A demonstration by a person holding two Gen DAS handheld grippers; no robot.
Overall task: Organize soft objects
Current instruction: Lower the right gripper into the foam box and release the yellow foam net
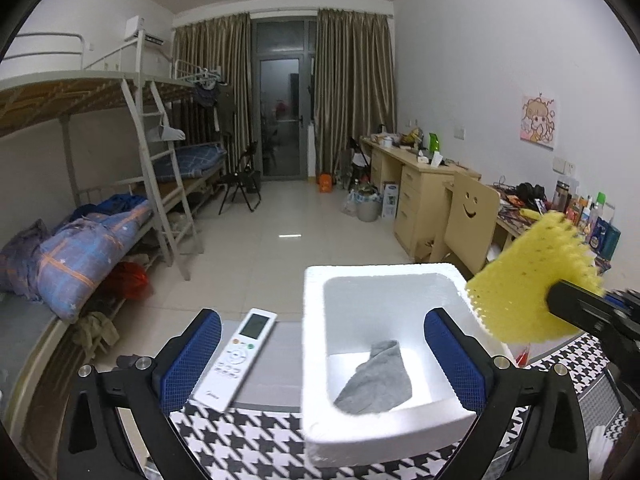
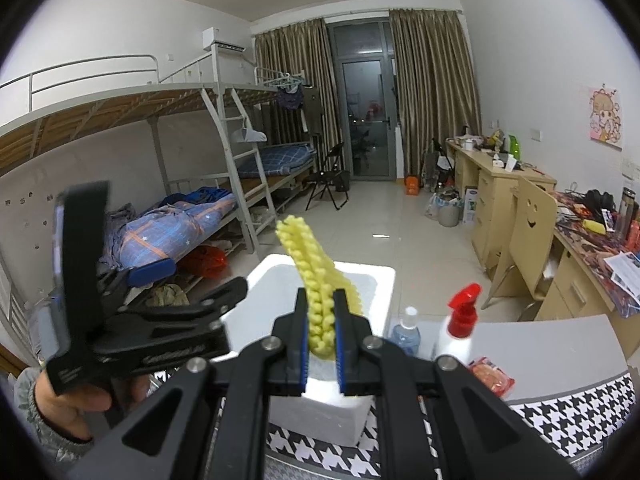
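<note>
A grey sock (image 1: 376,384) lies loose on the floor of the white foam box (image 1: 316,360). My left gripper (image 1: 323,316) hangs over the box's near left part, open wide with nothing between its blue pads (image 1: 192,360). My right gripper (image 2: 320,340) is shut on a yellow foam net (image 2: 308,268), which stands up above the foam box (image 2: 372,280). In the left wrist view the yellow net (image 1: 528,280) hangs at the box's right rim, pinched by the right gripper (image 1: 556,300). The right wrist view has the left gripper (image 2: 188,286) blurred at left, in a person's hand (image 2: 60,400).
A white remote control (image 1: 236,360) lies left of the box on the houndstooth cloth (image 1: 240,440). To the right of the box stand a clear bottle (image 2: 406,332) and a red-capped spray bottle (image 2: 460,316), with a red packet (image 2: 490,376). Bunk beds at left, desks at right.
</note>
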